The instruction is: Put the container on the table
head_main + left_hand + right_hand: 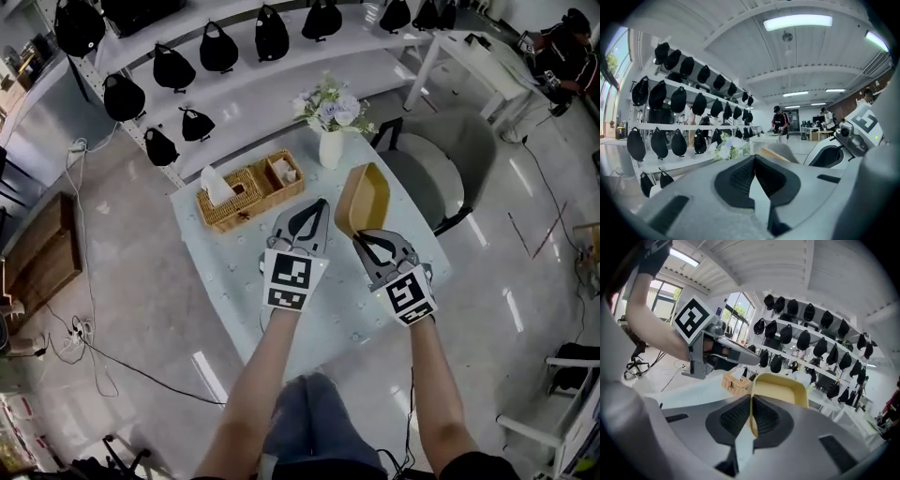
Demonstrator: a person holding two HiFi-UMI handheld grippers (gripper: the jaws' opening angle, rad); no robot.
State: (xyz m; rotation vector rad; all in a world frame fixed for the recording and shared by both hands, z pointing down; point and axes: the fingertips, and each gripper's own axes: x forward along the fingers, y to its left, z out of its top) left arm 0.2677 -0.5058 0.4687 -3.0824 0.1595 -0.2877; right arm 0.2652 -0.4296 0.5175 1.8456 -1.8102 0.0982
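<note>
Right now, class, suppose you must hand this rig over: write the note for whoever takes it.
Left hand-held gripper: shut, empty, over the table.
Right hand-held gripper: shut on the rim of the yellow container.
Container: tipped up on edge above the table, right of the wicker basket, near the flower vase.
Done: container grasped.
Left: lay it flat on the table and let go.
</note>
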